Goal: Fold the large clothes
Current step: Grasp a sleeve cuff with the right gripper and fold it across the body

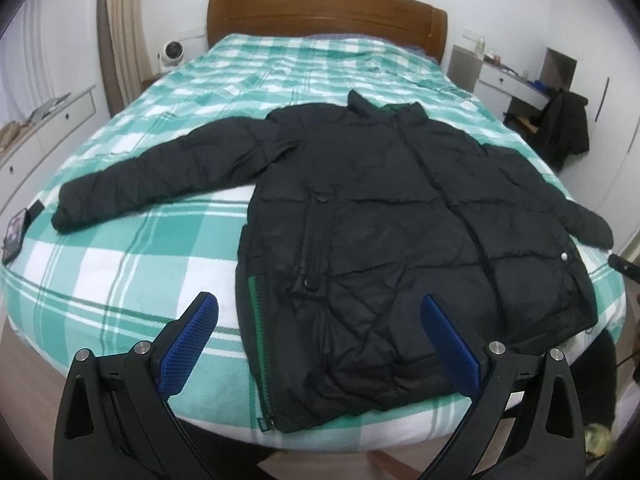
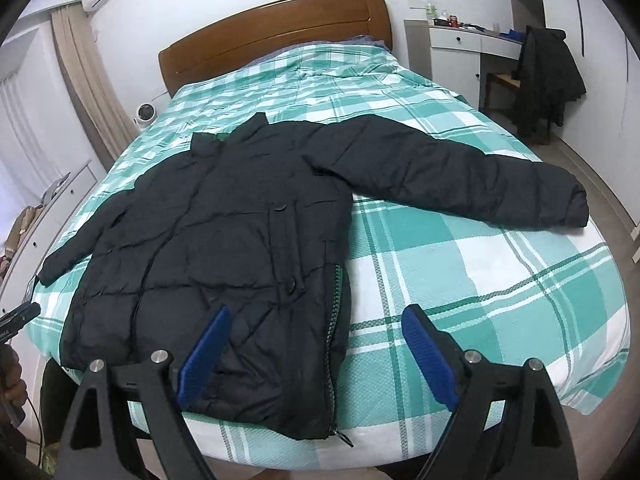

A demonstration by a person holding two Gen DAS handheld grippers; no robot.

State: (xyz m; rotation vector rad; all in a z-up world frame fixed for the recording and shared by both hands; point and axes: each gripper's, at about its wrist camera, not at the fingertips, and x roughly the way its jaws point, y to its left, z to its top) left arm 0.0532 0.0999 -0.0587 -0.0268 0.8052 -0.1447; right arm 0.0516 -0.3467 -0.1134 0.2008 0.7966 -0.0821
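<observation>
Jacket spread flat, both grippers poised at the hem

Left wrist view: a black quilted puffer jacket (image 1: 380, 216) lies front-up on a bed covered with a teal-and-white checked sheet (image 1: 132, 264), collar toward the brown wooden headboard (image 1: 324, 12) and hem at the near edge. One padded sleeve (image 1: 160, 172) stretches out to the left across the sheet; the other runs off toward the right edge. A green zipper tape (image 1: 256, 320) shows along the jacket's left side seam. The left gripper (image 1: 318, 308) hovers above the hem with its blue-padded jaws wide apart and nothing between them. A dark phone-like object (image 1: 14, 236) sits at the bed's far left edge.

Right wrist view: the same jacket (image 2: 224, 232) fills the left half of the bed, with one sleeve (image 2: 460, 176) reaching right over the checked sheet (image 2: 500, 280). The right gripper (image 2: 316, 316) hangs over the hem corner by the zipper, jaws spread and empty. A second dark garment (image 2: 548, 76) is draped over a chair beside a white desk (image 2: 472, 40).

Risks, as I judge them: the padded fabric is slippery and thick, so a shallow pinch at the hem could catch only the top layer and peel the front open instead of lifting the whole body. The hem lies close to the mattress edge, so a careless pull toward the person might drag the jacket off the bed. Uneven lifts between the two grippers would skew the fold.
</observation>
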